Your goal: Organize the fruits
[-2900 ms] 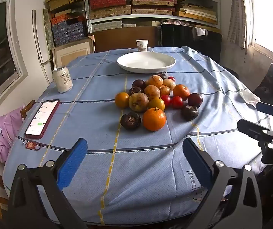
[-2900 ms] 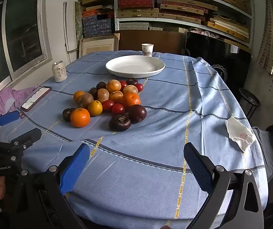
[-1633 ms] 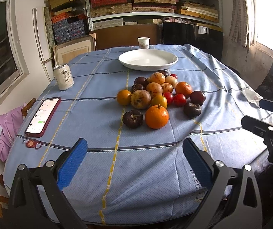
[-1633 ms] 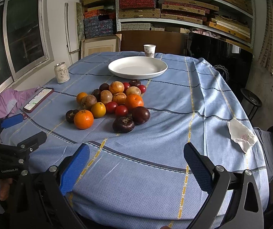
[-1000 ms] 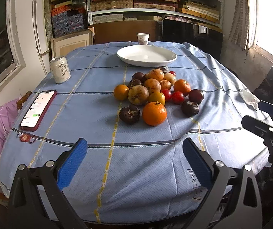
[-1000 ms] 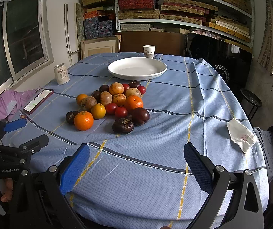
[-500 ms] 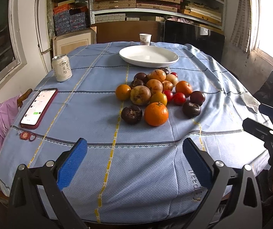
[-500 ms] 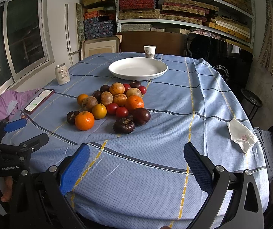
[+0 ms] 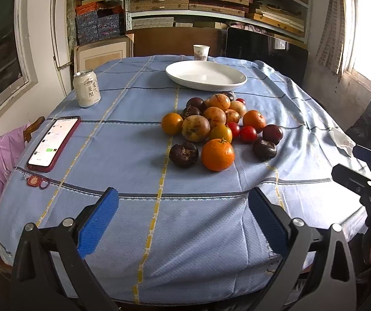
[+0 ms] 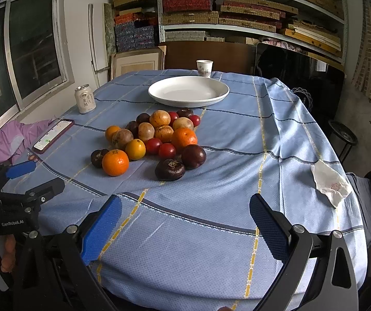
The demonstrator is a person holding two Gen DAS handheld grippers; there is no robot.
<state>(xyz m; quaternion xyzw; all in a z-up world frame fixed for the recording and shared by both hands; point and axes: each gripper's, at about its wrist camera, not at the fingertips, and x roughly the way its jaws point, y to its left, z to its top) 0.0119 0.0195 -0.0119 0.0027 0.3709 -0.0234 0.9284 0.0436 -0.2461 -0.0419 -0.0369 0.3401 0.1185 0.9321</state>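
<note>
1. Fruit pile [image 9: 219, 127]: a cluster of oranges, red and dark purple round fruits, and brownish ones, lying on the blue-clothed surface [image 9: 123, 160] near its middle, just in front of the white plate [image 9: 205, 75], which holds nothing.
2. Left hand-held gripper [image 9: 184, 221]: fingers spread wide, nothing between them; held over the near edge of the surface, well short of the pile. The large orange [image 9: 218, 154] and a dark fruit [image 9: 184, 154] are the nearest pieces ahead of it.
3. Right hand-held gripper [image 10: 185, 223]: fingers likewise wide and holding nothing, over the near edge; the pile [image 10: 154, 140] lies ahead and slightly to its left, apart from it.
4. Other items: can [image 9: 86, 88], phone [image 9: 54, 143] and red key charm [image 9: 37, 181] at the left; paper cup [image 9: 201, 52] behind the plate; crumpled tissue [image 10: 330, 184] at the right edge.
5. Limits: fruits at the back of the pile are partly hidden by those in front, so no count. The hands holding each device are cut off at frame edges.
</note>
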